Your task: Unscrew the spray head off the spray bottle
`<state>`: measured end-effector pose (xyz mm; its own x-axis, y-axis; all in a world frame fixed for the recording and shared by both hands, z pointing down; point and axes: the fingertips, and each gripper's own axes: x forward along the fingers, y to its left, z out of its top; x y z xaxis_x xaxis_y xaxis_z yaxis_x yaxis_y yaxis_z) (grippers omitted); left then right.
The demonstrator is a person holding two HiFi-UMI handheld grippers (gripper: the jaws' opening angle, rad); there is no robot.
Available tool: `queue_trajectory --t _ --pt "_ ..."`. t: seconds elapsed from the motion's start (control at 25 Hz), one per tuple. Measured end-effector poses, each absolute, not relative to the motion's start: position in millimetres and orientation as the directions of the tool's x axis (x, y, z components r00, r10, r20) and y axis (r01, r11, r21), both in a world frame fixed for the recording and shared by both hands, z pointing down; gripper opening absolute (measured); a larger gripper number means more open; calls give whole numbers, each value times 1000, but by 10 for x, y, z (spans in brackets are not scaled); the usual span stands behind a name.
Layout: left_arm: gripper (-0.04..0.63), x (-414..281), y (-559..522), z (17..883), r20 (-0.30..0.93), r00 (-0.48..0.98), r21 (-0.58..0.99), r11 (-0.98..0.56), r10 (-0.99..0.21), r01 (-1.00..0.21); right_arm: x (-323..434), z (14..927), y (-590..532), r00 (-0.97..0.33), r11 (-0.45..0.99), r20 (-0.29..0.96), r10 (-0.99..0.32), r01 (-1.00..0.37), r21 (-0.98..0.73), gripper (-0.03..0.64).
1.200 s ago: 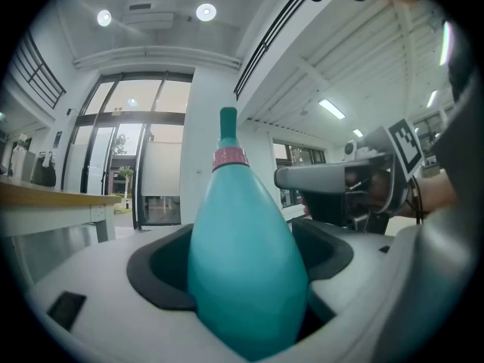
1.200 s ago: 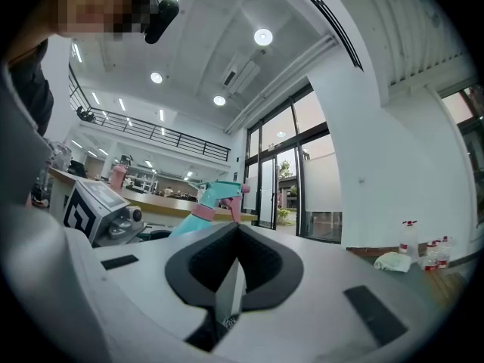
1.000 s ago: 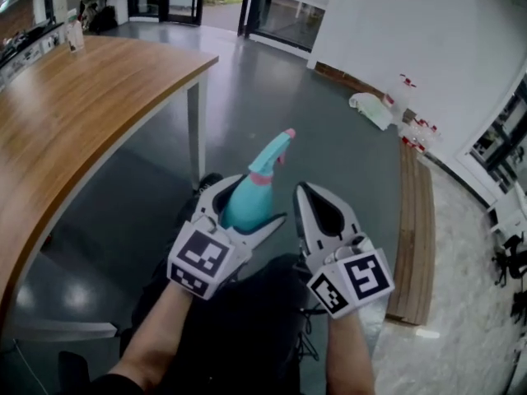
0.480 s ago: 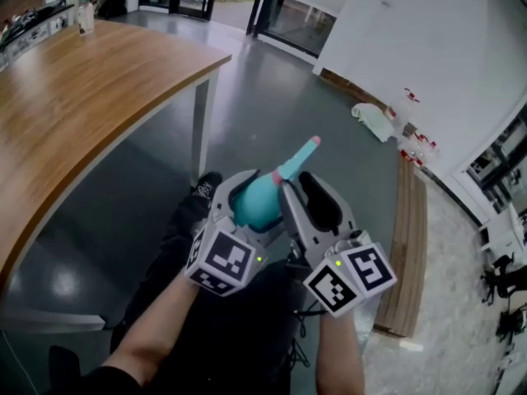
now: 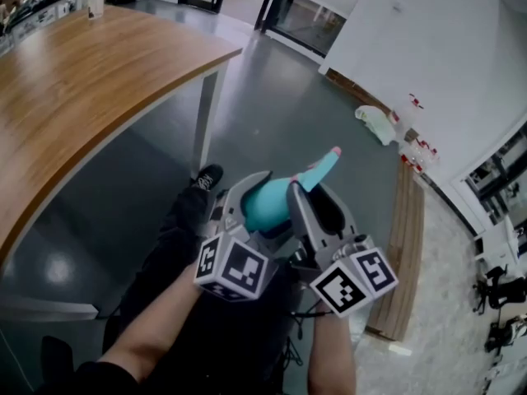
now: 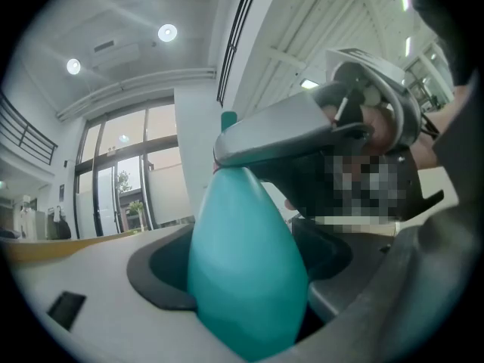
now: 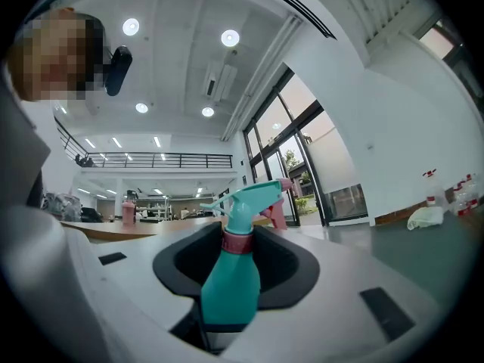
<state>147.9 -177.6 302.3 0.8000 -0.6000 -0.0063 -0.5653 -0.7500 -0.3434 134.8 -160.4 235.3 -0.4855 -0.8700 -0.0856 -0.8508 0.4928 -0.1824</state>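
- A long wooden table [image 5: 82, 89] with a curved edge and a white metal leg [image 5: 206, 113] stands left of the teal plastic spray bottle [image 5: 265, 206], well apart from it.
- Beyond the bottle, by the white wall [image 5: 428, 48], lie a crumpled pale cloth [image 5: 375, 124] and a few clear bottles with red caps [image 5: 416, 134]. A pale wooden strip [image 5: 409, 237] runs along the floor to the bottle's right.
- Below the bottle are the glossy grey floor [image 5: 272, 97], the person's dark trousers [image 5: 189, 245] and one black shoe [image 5: 207, 177].
- The bottle is held in the air over the person's lap, tilted, with its nozzle pointing up and away to the right.
- Its body is smooth and teardrop-shaped. It narrows to a pink collar [image 7: 236, 242] under the teal trigger spray head [image 7: 249, 197], which ends in a pink tip.
- The left gripper [image 5: 262, 194] has its grey jaws clamped on the bottle's fat body.
- The right gripper [image 5: 313, 194] has just been closing. Its jaws stand apart on either side of the bottle's neck and head, not yet pressing. One jaw crosses the bottle's shoulder.
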Motion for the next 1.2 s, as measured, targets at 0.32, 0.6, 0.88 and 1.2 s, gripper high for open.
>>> queue_trajectory --t 0.32,0.6,0.88,1.2 --pt "402 1530 -1660 2997 8 855 -320 -812 -518 -489 1409 2351 -1543 -534 543 -95 -840 -824 -162 137" --pt "400 1584 -1587 3077 46 917 -290 -884 -396 -367 1460 2409 -1532 -579 587 -99 -809 -786 -193 137" --pt "400 1574 -1488 3133 71 965 -235 -944 -252 -230 1430 2461 -1476 -642 646 -87 -762 -744 -173 137" --pt "400 1520 -1285 3180 103 995 -159 -987 -18 -1 1322 2501 -1339 -752 752 -62 -656 -645 -132 135"
